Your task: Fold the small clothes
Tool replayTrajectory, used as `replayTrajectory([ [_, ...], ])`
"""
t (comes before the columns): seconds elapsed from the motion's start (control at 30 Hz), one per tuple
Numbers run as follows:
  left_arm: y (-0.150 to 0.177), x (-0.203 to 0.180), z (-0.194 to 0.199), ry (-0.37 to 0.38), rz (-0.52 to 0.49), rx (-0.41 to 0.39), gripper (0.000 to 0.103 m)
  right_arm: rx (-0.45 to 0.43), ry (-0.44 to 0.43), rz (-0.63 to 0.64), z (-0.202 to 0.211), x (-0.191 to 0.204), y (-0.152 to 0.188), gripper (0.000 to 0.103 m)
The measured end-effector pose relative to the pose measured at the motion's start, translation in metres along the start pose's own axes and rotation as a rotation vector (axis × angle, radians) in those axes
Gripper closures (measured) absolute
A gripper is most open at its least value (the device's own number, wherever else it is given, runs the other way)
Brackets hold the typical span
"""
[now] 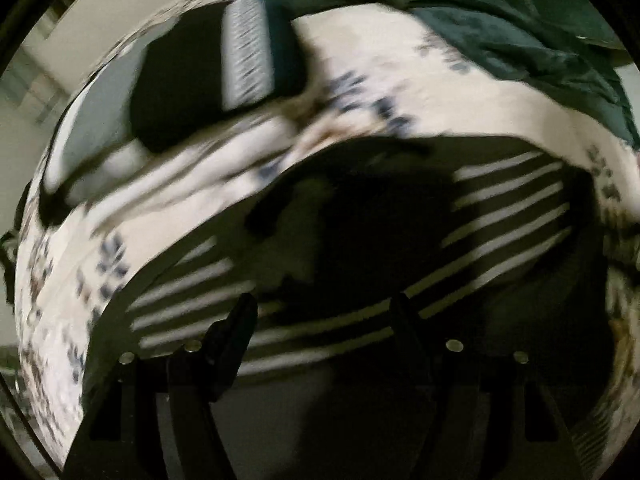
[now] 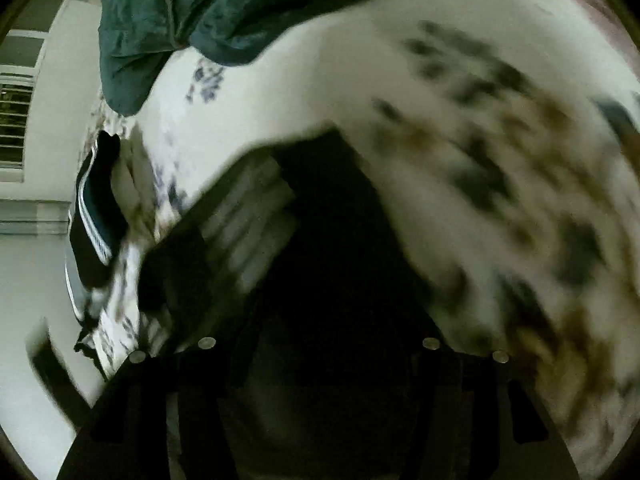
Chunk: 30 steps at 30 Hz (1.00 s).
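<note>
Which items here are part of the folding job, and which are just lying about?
Part of the job:
- black garment with white stripes, under both grippers
- dark folded pile with a striped piece, farther back
- left gripper, right gripper

Lying about:
- dark green blanket
- floral bedsheet
- window blinds

Motion blur smears the floral bedspread [image 2: 500, 184], and darkness hides the right claw [image 2: 320, 360].
</note>
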State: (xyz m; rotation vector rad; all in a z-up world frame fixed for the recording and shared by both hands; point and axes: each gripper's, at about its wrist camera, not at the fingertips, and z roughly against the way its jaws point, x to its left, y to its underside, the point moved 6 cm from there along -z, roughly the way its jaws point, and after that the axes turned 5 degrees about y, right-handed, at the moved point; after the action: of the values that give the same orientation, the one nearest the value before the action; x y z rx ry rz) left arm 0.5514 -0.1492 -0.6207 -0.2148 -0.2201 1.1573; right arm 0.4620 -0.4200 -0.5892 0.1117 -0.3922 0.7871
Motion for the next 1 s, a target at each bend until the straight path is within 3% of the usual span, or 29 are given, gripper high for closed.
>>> replayTrajectory([
  [0.17,0.035,0.032,-0.022,0.035,0.118,0.07,0.036,-0.025,0.067,0.1,-0.038,0.025,-0.061,0.046],
  [0.3,0.058,0.05,-0.022,0.055,0.177,0.06,0.036,-0.028,0.186,0.179,-0.051,0.03,-0.071,0.046],
  [0.37,0.068,0.056,-0.014,0.064,0.194,0.048,0.036,-0.058,0.286,0.249,-0.042,0.031,-0.055,0.046],
  [0.57,0.101,0.091,0.032,0.097,0.283,0.006,0.036,-0.129,0.557,0.377,-0.019,0.021,0.013,0.024],
  [0.7,0.152,0.117,0.09,0.124,0.447,-0.011,0.036,-0.171,0.608,0.409,0.007,0.021,0.055,0.01],
  [0.73,0.143,0.113,0.092,0.113,0.487,-0.007,0.036,-0.177,0.613,0.419,0.012,0.021,0.062,0.01],
  [0.87,0.227,0.158,0.119,0.02,0.704,0.037,0.026,-0.208,0.604,0.47,0.038,0.035,0.098,0.008],
  [1.0,0.344,0.2,0.14,-0.077,0.94,0.094,0.025,-0.221,0.569,0.528,0.054,0.056,0.12,0.005],
])
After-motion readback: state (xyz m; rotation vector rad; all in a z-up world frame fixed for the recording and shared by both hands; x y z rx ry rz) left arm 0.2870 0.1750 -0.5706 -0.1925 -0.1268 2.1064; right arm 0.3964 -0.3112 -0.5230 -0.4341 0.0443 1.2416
